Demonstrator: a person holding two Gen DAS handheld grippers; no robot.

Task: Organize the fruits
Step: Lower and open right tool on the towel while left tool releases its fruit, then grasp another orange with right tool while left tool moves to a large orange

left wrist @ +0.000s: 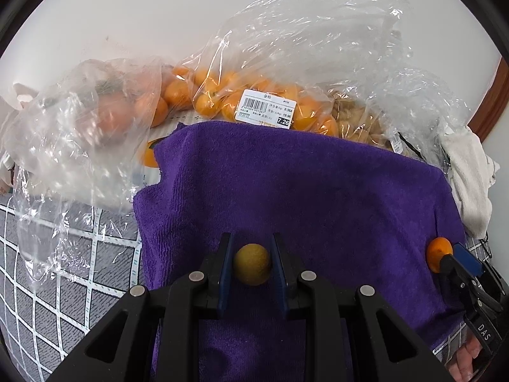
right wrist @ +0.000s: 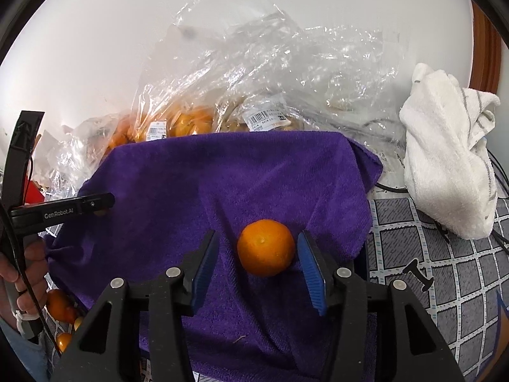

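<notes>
Left tongs [left wrist: 252, 264]: clamped on a small olive-brown round fruit [left wrist: 252, 263], pads pressed to its two sides, the fruit held just above the purple towel [left wrist: 286, 184]. Right tongs [right wrist: 258, 261]: apart, blue pads clear of the orange citrus [right wrist: 266, 247], which rests on the towel between them; no earlier view is given to show their motion. Both fruits sit toward the near part of the towel, well apart from each other. Behind the towel's far edge lie clear plastic bags [left wrist: 280, 63], one labelled bag holding many small orange fruits [left wrist: 206, 98] and another holding pale brown ones. A crumpled white cloth [right wrist: 451, 159] lies to the right on a grey grid-patterned surface [right wrist: 445, 254].

Step in hand, as judged: setting fruits out on the towel by kind. To do it well, the right tongs should withdraw straight back so neither pad nudges the round citrus into a roll; the left should lower its fruit until the towel bears it, then part gently.
</notes>
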